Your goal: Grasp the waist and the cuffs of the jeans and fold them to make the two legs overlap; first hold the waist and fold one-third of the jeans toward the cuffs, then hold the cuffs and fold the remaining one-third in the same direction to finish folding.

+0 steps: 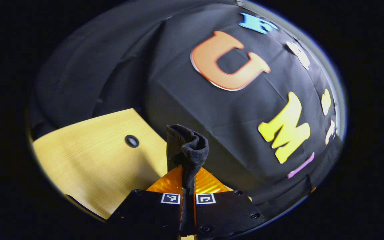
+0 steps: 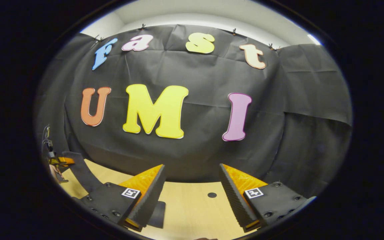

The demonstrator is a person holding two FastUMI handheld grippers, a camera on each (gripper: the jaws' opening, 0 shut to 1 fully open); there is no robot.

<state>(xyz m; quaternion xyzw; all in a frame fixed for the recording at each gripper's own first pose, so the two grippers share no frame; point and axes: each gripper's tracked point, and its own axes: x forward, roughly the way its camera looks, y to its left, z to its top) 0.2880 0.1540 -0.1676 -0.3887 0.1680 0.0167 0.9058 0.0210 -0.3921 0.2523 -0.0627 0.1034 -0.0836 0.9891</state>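
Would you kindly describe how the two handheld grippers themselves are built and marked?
Each gripper, left and right, has two wedge-shaped fingers on black plates fastened with round screws. Each plate carries a small square black-and-white marker. The right gripper's fingers have ridged inner faces.

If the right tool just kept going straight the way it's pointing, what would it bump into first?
Probably the black cloth wall. The right tool is open, with nothing between its fingers, and points over bare wooden table toward the cloth. Depth is hard to judge in this view.
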